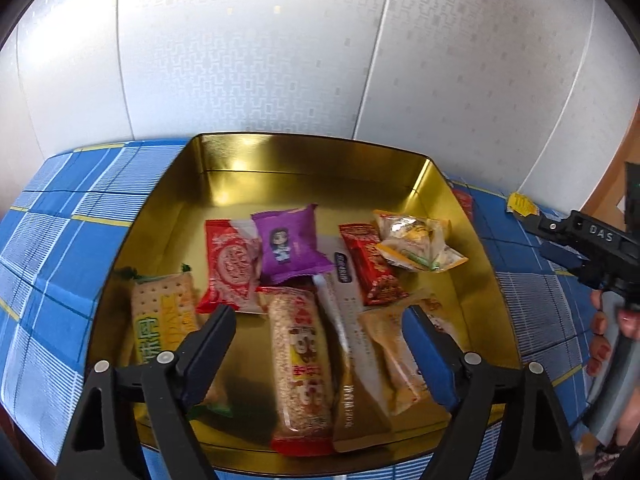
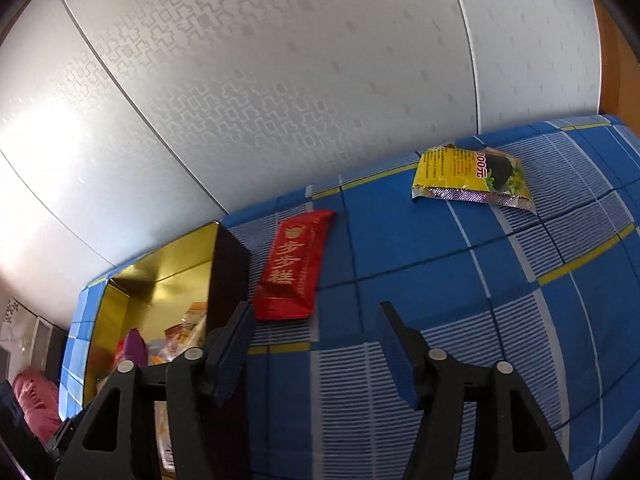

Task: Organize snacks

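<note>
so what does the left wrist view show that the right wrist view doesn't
Only the left wrist view: the tin's full contents, such as the purple packet, the sesame bar and the green cracker pack, under the open left tool.
Only the right wrist view: the red cake packet in full, beyond the open, empty right tool.
Both: the gold tin, the yellow packet and the blue plaid cloth.

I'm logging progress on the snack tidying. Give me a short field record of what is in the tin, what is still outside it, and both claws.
container: gold tin on the blue checked cloth
inside tin: purple packet, sesame bar, several other snacks
outside tin: red packet beside the tin's wall; yellow packet farther off
left claw: open above the tin, holding nothing
right claw: open over the cloth, holding nothing
</note>
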